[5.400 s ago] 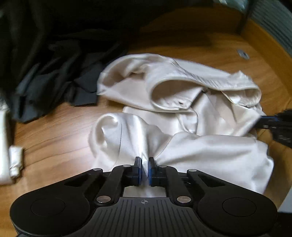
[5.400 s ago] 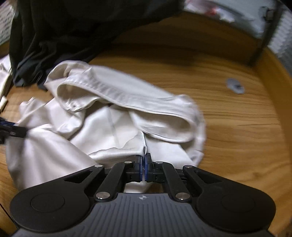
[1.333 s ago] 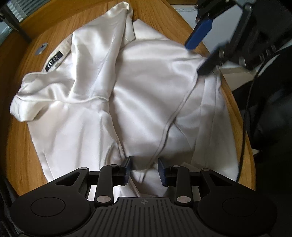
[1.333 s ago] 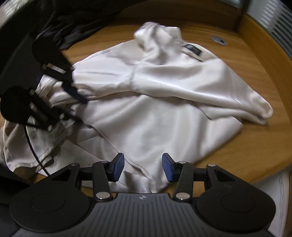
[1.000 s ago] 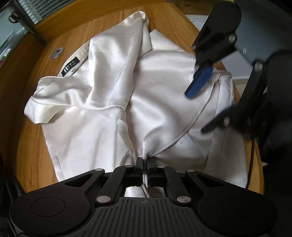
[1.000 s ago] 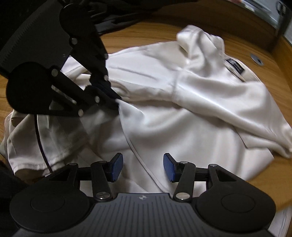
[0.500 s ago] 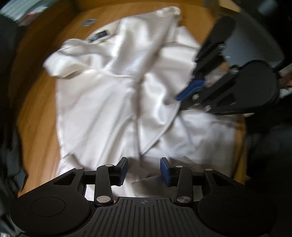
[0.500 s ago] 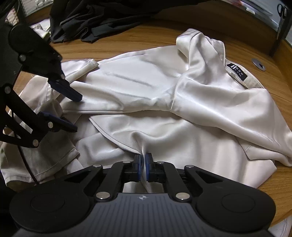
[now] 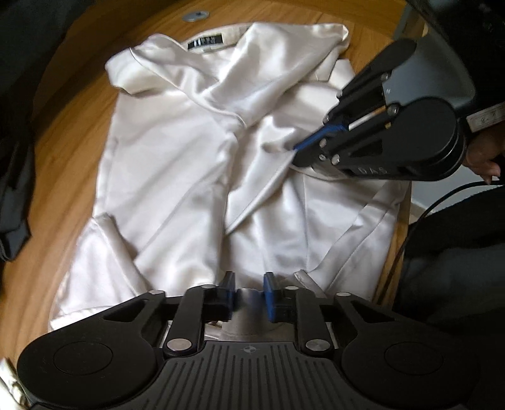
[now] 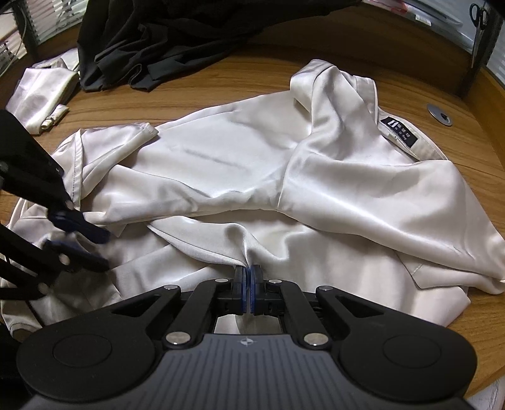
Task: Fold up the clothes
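Satin shirt (image 10: 221, 164) is slipping risk: right gripper (image 10: 247, 277) is pinching one thin hem fold at lower centre, left gripper (image 9: 249, 291) spread.

**Curved wooden desk in a dim office**

A curved desk (image 10: 363, 63) of warm wood grain filled the scene, a raised wooden lip running along its far edge. A round metal grommet (image 10: 439, 115) sat in its surface. Window blinds (image 10: 47, 19) showed at the upper left, scissors (image 10: 478, 15) hung at the upper right, and light fell unevenly, leaving the corners dark.
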Demonstrator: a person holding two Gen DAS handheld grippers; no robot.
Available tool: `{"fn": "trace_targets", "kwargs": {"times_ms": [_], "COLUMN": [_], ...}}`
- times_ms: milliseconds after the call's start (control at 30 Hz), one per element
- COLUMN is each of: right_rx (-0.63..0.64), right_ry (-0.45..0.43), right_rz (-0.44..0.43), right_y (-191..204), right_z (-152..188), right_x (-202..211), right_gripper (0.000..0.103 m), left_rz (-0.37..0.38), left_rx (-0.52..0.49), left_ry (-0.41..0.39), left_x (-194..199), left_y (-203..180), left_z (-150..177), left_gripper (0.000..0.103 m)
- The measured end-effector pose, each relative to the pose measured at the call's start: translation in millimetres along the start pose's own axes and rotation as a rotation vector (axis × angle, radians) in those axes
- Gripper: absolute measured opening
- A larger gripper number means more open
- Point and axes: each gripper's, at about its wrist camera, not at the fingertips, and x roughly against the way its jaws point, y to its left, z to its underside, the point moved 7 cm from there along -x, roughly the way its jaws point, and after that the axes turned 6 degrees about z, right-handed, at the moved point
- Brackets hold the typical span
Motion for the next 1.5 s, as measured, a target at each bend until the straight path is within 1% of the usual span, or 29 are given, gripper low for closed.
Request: {"fn": "trace_targets", "kwargs": {"times_ms": [67,200,267,367,433,467,533,600,667,700,733,833,867,967,1200,1300,1367,1400,1467,1500], "right_rx": [0.004,0.005,0.001,-0.001,0.0,0.0,0.0,0.0,0.001,0.002,0.003,-0.003,-0.004,-0.015,-0.106,-0.139,-0.159,-0.169,-0.191,-0.202], "right_ry": [0.002,0.005,0.007,0.01,0.012,0.013,0.015,0.016,0.013,0.011,0.008,-0.005,-0.012,-0.032,-0.077,-0.077,-0.074,-0.071,-0.065,-0.063], "right_rz": [-0.004,-0.011,-0.015,-0.019,-0.02,-0.02,-0.021,-0.02,-0.012,-0.007,-0.002,0.017,0.032,0.096,0.262,0.322,0.365,0.386,0.427,0.447], "right_y": [-1.2,-3.5,-5.0,-6.0,-6.1,-6.1,-6.1,-6.1,-6.5,-6.8,-7.3,-11.4,-14.0,-28.9,-99.8,-133.1,-153.7,-164.3,-185.2,-194.9], "right_z": [-1.4,-3.7,-3.9,-3.5,-3.5,-3.7,-4.0,-4.3,-4.8,-5.1,-5.5,-7.1,-8.1,-10.7,-18.2,-17.3,-15.1,-13.2,-9.2,-6.7], "right_x": [-1.2,-1.7,-2.5,-4.5,-5.7,-6.2,-7.1,-8.1,-8.5,-8.6,-8.6,-7.4,-6.7,-2.7,18.4,25.8,30.8,33.3,38.7,41.9], "right_gripper": [0.002,0.002,0.002,0.002,0.002,0.002,0.002,0.002,0.002,0.002,0.002,0.001,0.001,0.001,0.0,0.0,0.0,0.0,0.0,0.0], "left_rz": [-0.028,-0.118,-0.153,-0.175,-0.169,-0.163,-0.151,-0.142,-0.159,-0.168,-0.174,-0.204,-0.209,-0.266,-0.344,-0.358,-0.393,-0.418,-0.478,-0.494], "left_rx": [0.022,0.066,0.047,0.013,0.008,0.011,0.019,0.024,0.006,-0.004,-0.007,-0.005,-0.003,0.014,0.17,0.303,0.389,0.416,0.467,0.503], "left_ry": [-0.005,-0.012,-0.008,0.01,0.018,0.021,0.024,0.023,0.017,0.014,0.008,-0.002,-0.006,-0.022,-0.101,-0.127,-0.136,-0.136,-0.121,-0.11], "left_x": [-2.0,0.3,3.6,5.5,5.3,4.6,3.1,0.4,-1.2,-1.9,-1.8,2.8,4.7,12.0,48.2,69.6,83.8,89.4,97.9,101.1], "left_y": [0.6,11.5,13.9,12.8,11.2,10.2,7.6,4.7,2.5,1.5,2.5,11.1,14.1,25.6,59.0,83.7,103.1,112.5,134.4,145.4], "left_z": [-1.5,-3.5,-0.9,5.1,7.6,7.9,7.6,5.6,5.3,5.2,4.6,7.3,8.4,10.3,12.1,19.0,27.9,33.1,46.7,54.9], "left_gripper": [0.02,0.02,0.02,0.023,0.033,0.036,0.047,0.054,0.055,0.051,0.034,0.014,0.012,0.009,0.008,0.005,0.005,0.005,0.005,0.005]}}
